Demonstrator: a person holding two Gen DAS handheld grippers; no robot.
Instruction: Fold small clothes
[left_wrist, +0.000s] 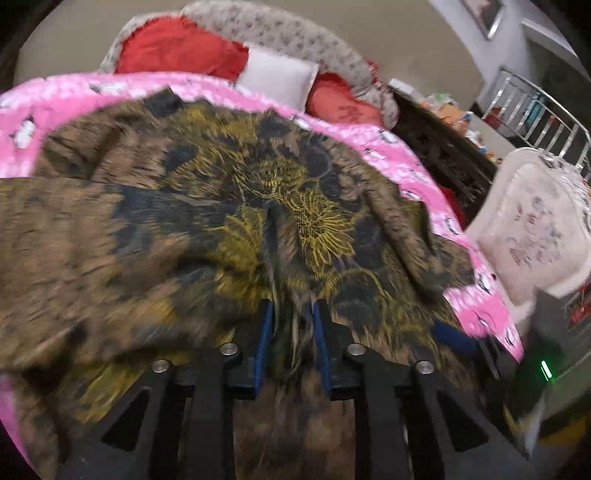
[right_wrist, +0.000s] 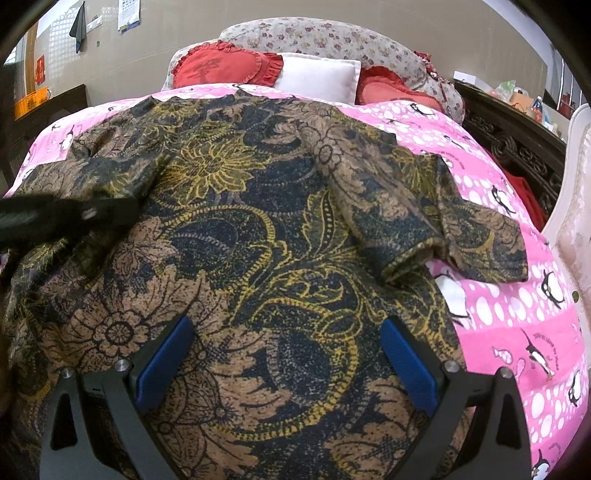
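Pink penguin bedspread (right_wrist: 517, 332) under everything. Brown/gold floral shirt (right_wrist: 258, 221) lies spread on it, directly below and ahead of both claws. Right gripper (right_wrist: 284, 354) spread wide w/ nothing between. Left gripper (left_wrist: 291, 325) pinching a shirt fold.

- The right gripper (right_wrist: 288, 354), jaws wide apart, hovers at lower centre over a brown floral garment (right_wrist: 258, 229).
- The garment covers a pink penguin-print bedspread (right_wrist: 517, 332).
- At left, a blurred black shape, probably the left gripper (right_wrist: 74, 214), meets the cloth.
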